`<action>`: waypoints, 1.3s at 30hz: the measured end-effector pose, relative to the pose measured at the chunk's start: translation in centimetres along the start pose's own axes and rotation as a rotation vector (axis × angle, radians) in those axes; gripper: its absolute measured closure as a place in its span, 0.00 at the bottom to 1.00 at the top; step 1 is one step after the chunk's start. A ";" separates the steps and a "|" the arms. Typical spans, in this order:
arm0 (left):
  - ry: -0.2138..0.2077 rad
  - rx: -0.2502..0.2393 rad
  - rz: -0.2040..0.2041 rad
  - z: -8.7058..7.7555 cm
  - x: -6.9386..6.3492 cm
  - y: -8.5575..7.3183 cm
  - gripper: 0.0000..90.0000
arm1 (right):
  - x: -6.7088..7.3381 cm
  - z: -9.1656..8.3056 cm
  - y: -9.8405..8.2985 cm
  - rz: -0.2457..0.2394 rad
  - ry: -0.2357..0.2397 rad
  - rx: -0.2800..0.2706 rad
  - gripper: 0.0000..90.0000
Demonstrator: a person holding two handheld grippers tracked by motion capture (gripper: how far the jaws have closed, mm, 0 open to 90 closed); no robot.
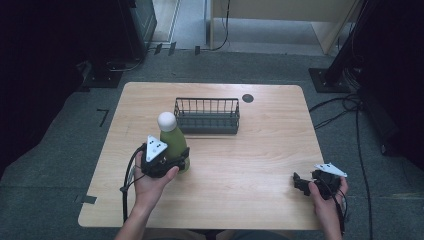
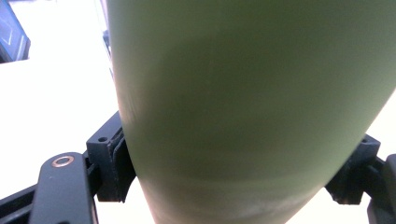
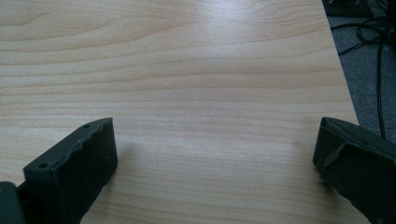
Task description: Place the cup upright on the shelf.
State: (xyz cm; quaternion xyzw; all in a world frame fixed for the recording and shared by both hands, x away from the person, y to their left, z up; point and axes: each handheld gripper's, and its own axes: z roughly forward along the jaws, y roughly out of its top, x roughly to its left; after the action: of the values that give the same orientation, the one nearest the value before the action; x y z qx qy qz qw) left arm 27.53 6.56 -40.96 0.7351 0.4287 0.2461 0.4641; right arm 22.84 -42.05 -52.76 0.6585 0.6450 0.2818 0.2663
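Wood, wire, matt plastic and a satin bottle.

The desk (image 1: 260, 165) was pale wood-grain board, smooth, with a soft sheen where light fell on it in the right gripper view. The bottle (image 1: 174, 142) had a green body with a smooth, satin finish, faintly scuffed low down in the left gripper view, and a white, matt-looking cap (image 1: 167, 120). The basket (image 1: 206, 116) was dark thin wire, looking like metal, with a solid grey band round its base. The left gripper (image 1: 181, 162) and right gripper (image 1: 298, 184) were black, matt, hard plastic; their jaws had slightly rough, moulded edges. The floor (image 1: 60, 145) looked like grey, rough carpet.
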 end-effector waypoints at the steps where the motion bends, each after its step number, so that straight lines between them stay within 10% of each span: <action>1: -0.001 -0.002 -0.003 0.2 0.1 0.4 0.23 | 0.0 0.0 0.0 0.001 0.000 0.000 0.00; 39: 0.040 -0.082 0.022 4.0 1.7 9.7 0.23 | 0.0 0.0 0.0 -0.001 0.005 0.001 0.00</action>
State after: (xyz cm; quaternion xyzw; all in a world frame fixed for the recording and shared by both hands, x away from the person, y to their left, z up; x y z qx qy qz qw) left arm 35.27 4.18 -34.18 0.7150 0.4195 0.2832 0.4823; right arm 22.83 -42.01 -52.76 0.6575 0.6461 0.2832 0.2646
